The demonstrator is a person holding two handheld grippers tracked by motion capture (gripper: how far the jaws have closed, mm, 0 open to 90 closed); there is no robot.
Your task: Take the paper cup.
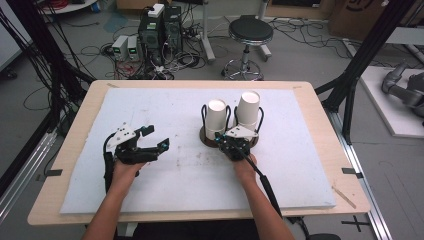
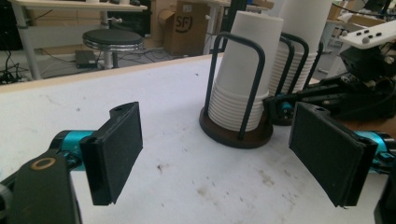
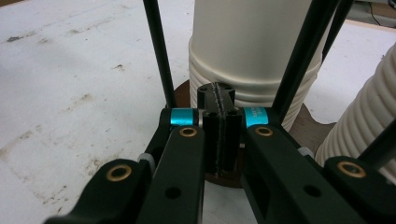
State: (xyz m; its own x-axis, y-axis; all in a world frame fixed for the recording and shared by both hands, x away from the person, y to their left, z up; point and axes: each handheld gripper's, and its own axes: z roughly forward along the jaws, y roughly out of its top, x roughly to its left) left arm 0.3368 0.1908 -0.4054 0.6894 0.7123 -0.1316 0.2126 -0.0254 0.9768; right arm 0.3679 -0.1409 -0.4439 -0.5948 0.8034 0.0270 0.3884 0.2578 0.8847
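Note:
Two stacks of white paper cups stand upside down in black wire holders on dark round bases: the left stack (image 1: 216, 117) (image 2: 240, 79) (image 3: 254, 51) and the right stack (image 1: 248, 111) (image 2: 299, 46) (image 3: 369, 121). My left gripper (image 1: 156, 137) (image 2: 224, 154) is open over the white board, left of the stacks, with nothing between its pads (image 2: 119, 149). My right gripper (image 1: 220, 138) (image 3: 219, 126) is shut with its pads pressed together and nothing held. Its tip sits low at the front of the left holder's base (image 3: 184, 93), between the wire uprights. The right gripper (image 2: 280, 105) also appears beside that base in the left gripper view.
A stained white board (image 1: 170, 175) covers most of the wooden table (image 1: 65, 150). Beyond the far edge are a black stool (image 1: 250, 32), computer boxes (image 1: 160, 30) and cables on the floor. Black frame posts (image 1: 365, 55) rise at both sides.

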